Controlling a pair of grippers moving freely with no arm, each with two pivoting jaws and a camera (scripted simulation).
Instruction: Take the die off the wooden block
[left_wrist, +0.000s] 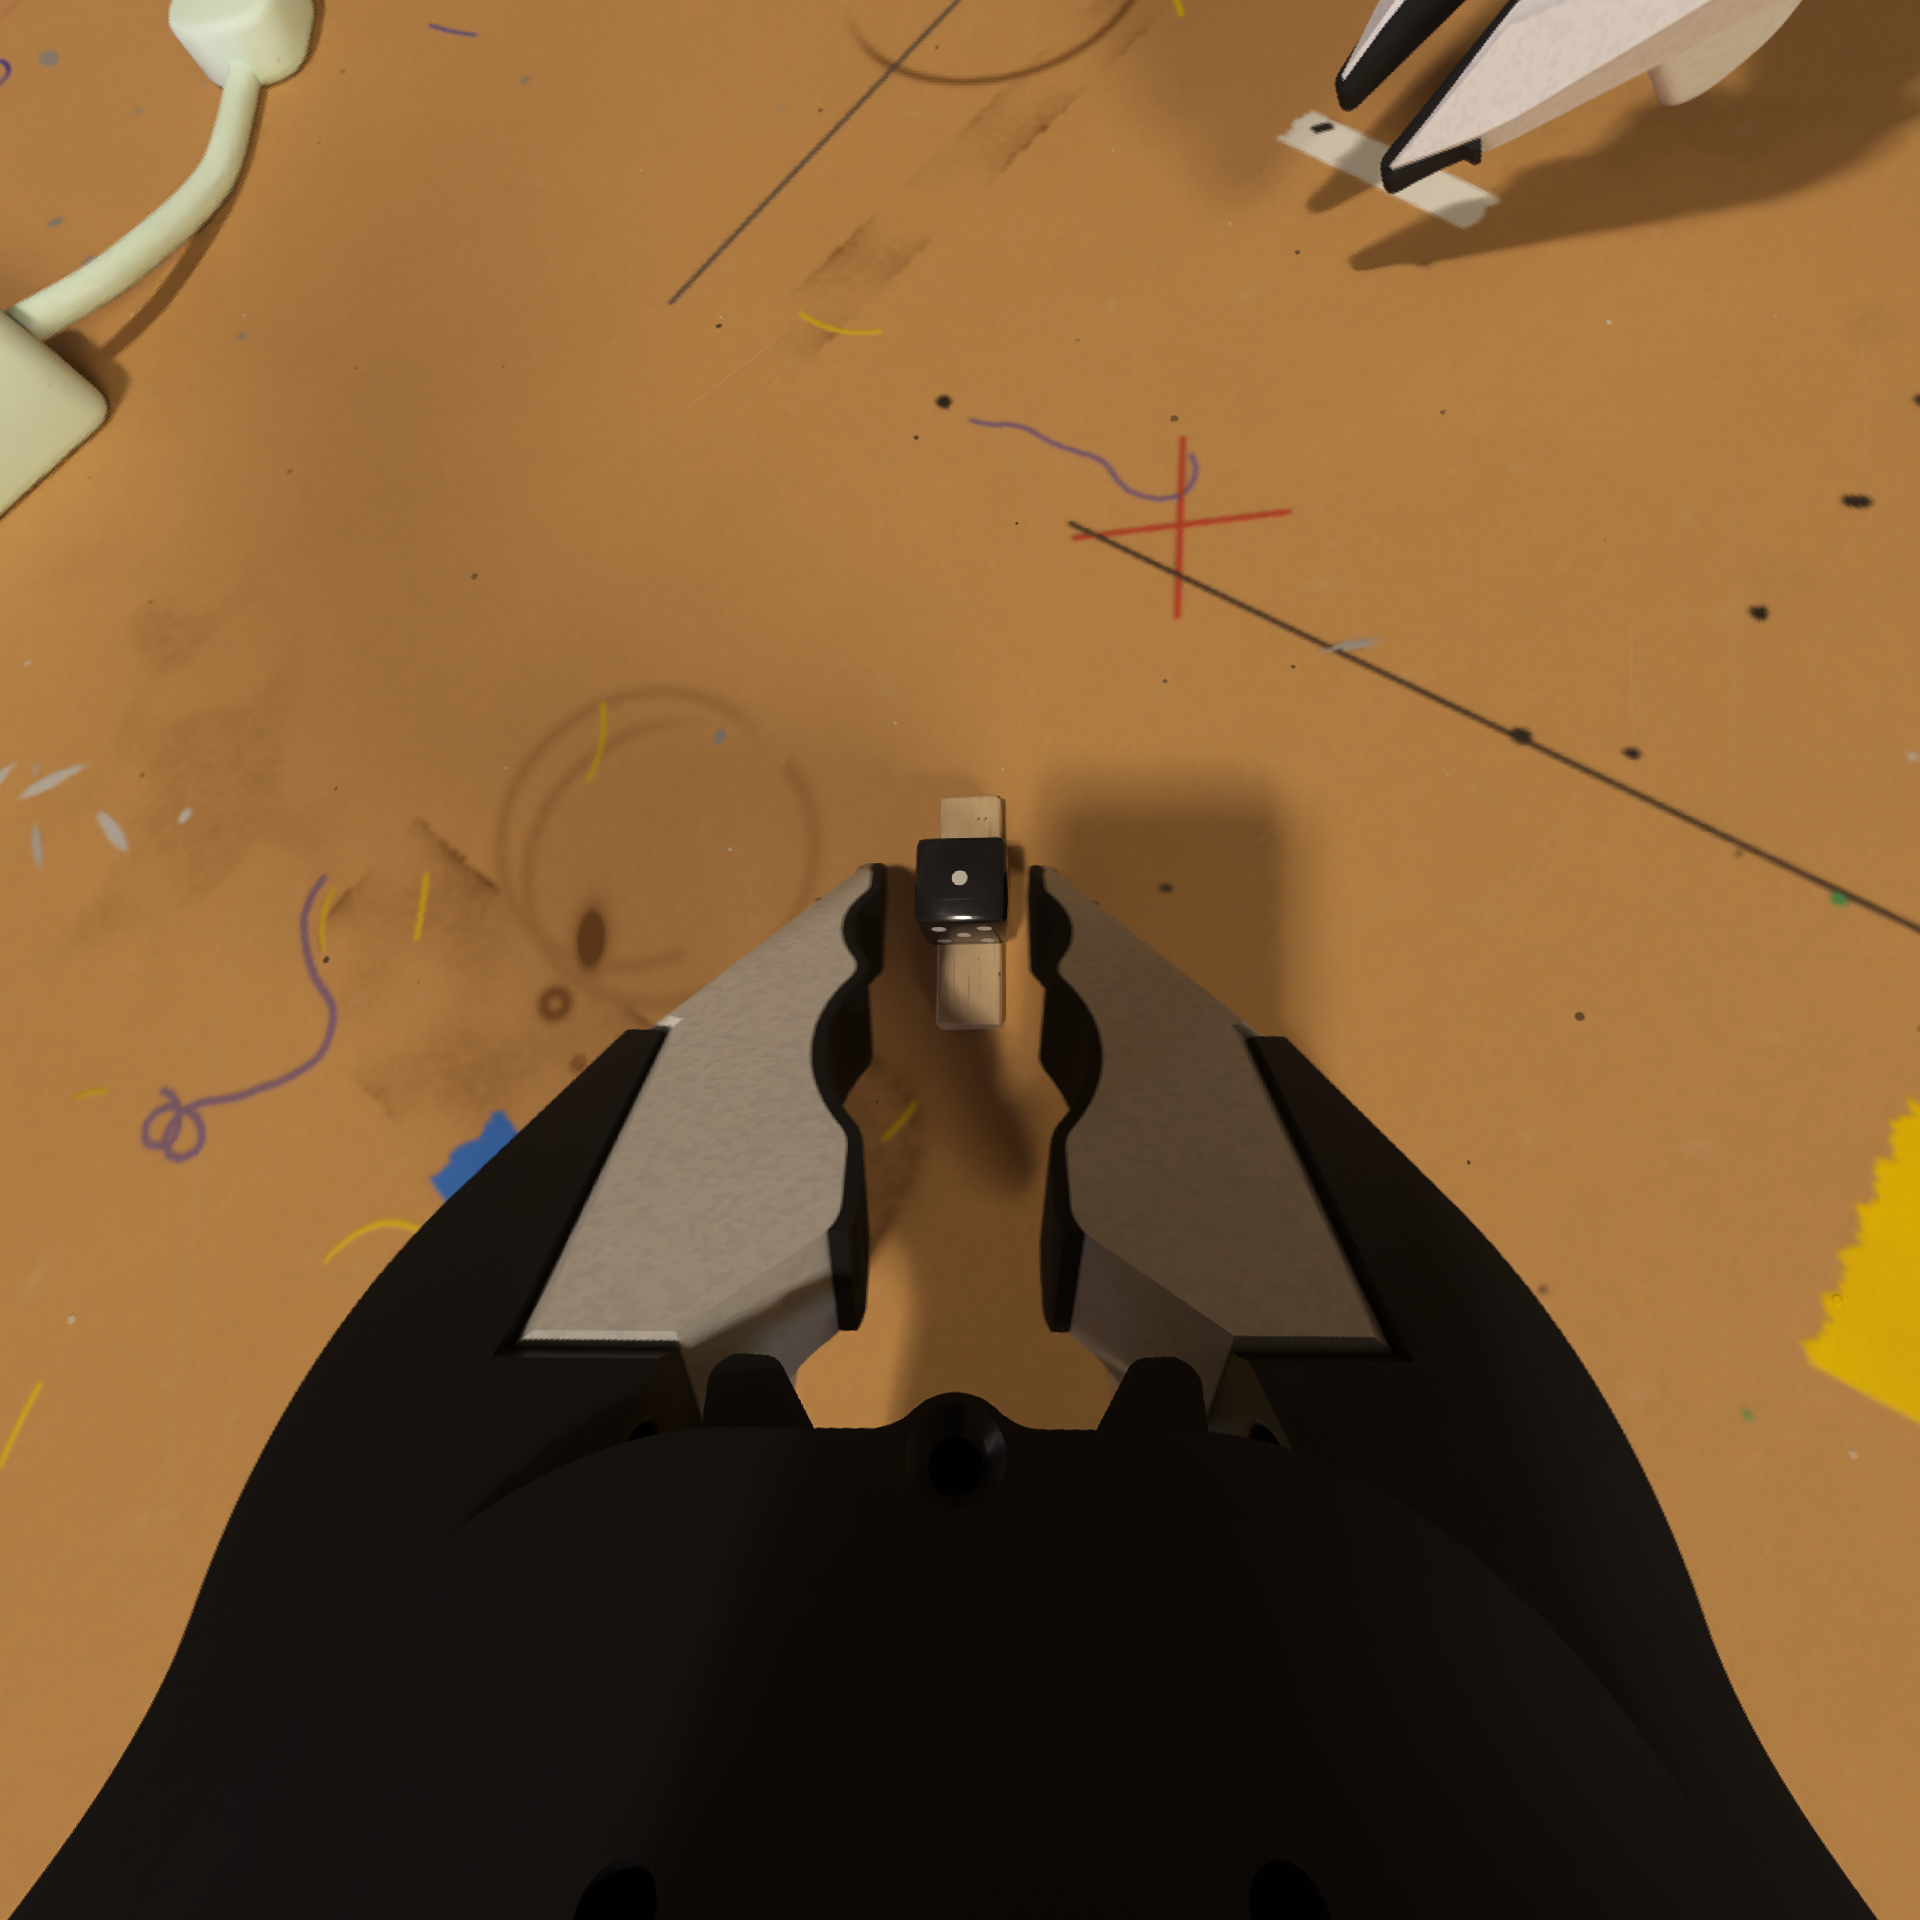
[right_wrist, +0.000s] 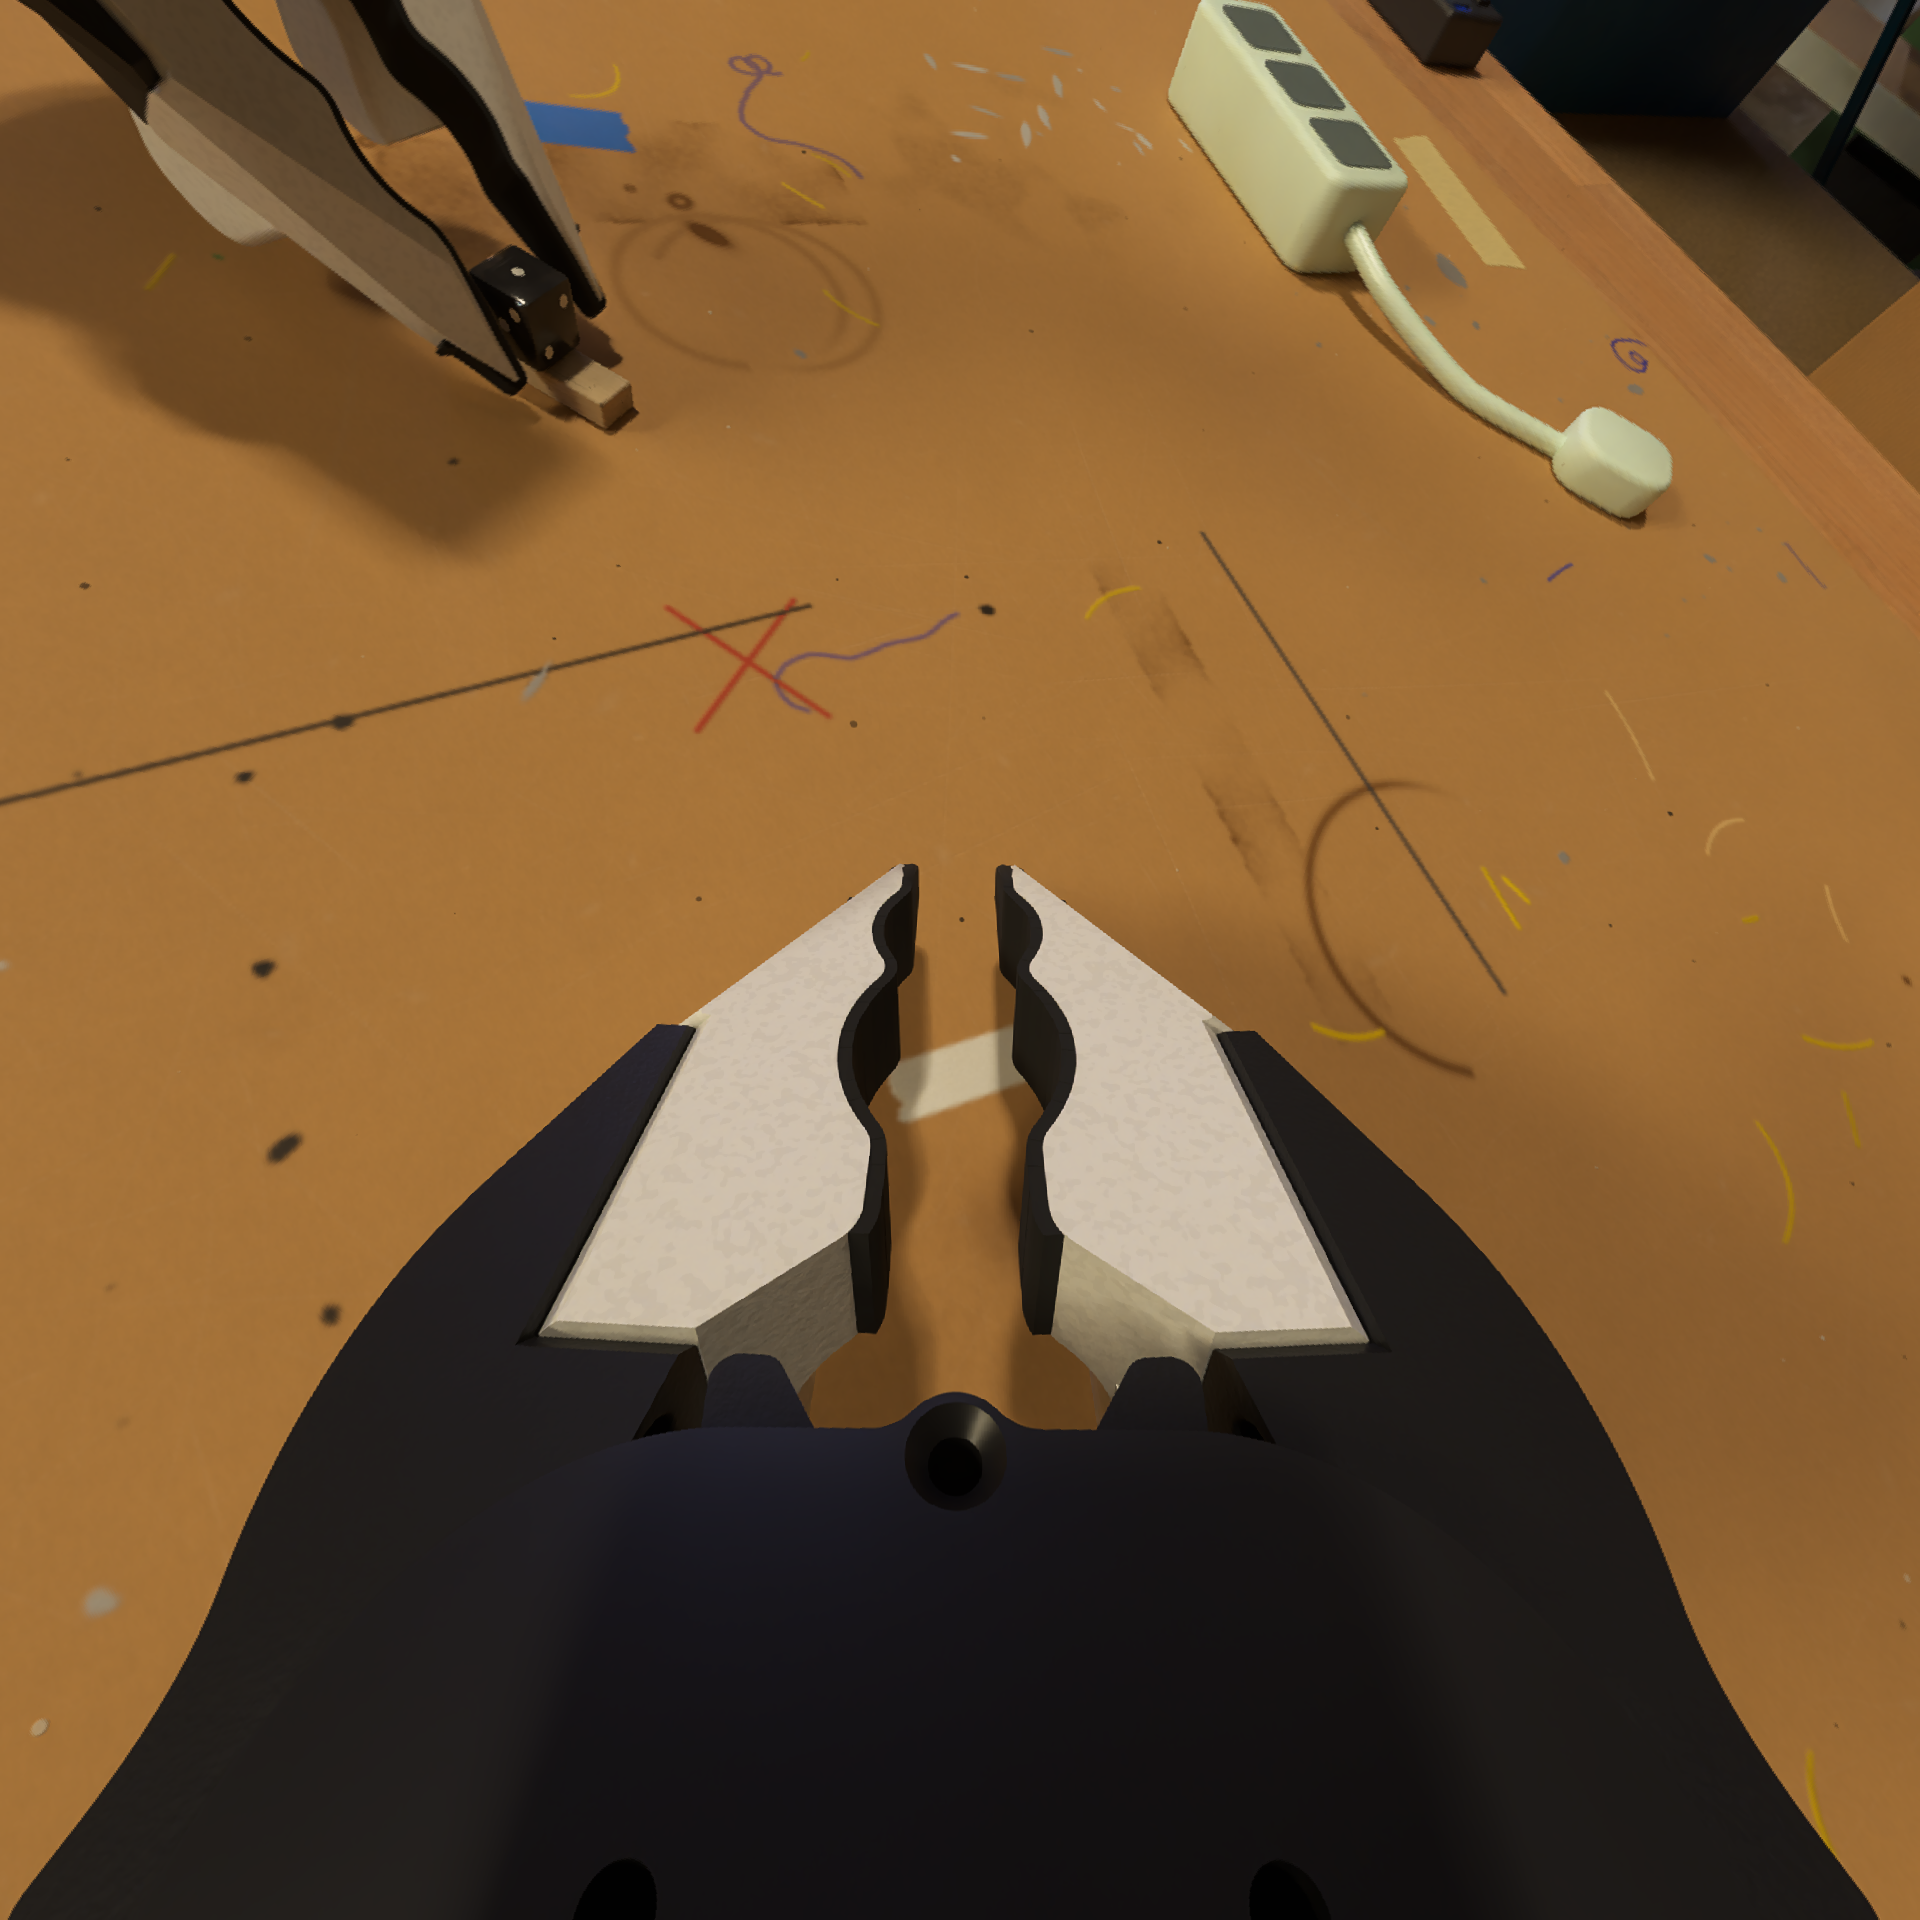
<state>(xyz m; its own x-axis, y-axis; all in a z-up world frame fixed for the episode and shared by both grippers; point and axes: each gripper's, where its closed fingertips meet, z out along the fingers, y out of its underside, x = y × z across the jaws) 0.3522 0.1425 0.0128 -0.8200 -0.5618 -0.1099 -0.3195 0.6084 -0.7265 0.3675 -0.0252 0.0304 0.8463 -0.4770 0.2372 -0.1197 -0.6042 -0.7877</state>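
Observation:
A black die (left_wrist: 960, 894) with white pips sits on a small pale wooden block (left_wrist: 971, 982) that lies flat on the orange-brown table. My left gripper (left_wrist: 958, 875) is open and low, with one fingertip on each side of the die and a small gap on both sides. From the right wrist view the die (right_wrist: 525, 301) shows between the left gripper's fingers (right_wrist: 457, 281), with the block (right_wrist: 594, 392) sticking out below. My right gripper (right_wrist: 956, 873) is far from the die, empty, jaws narrowly apart; it also shows in the left wrist view (left_wrist: 1369, 140).
A cream power strip (right_wrist: 1288, 135) with cable and plug (right_wrist: 1610, 473) lies at the far right, near the table's edge (right_wrist: 1766, 312). A strip of beige tape (right_wrist: 956, 1075) lies under my right gripper. A red cross (left_wrist: 1180, 525) is drawn on the table.

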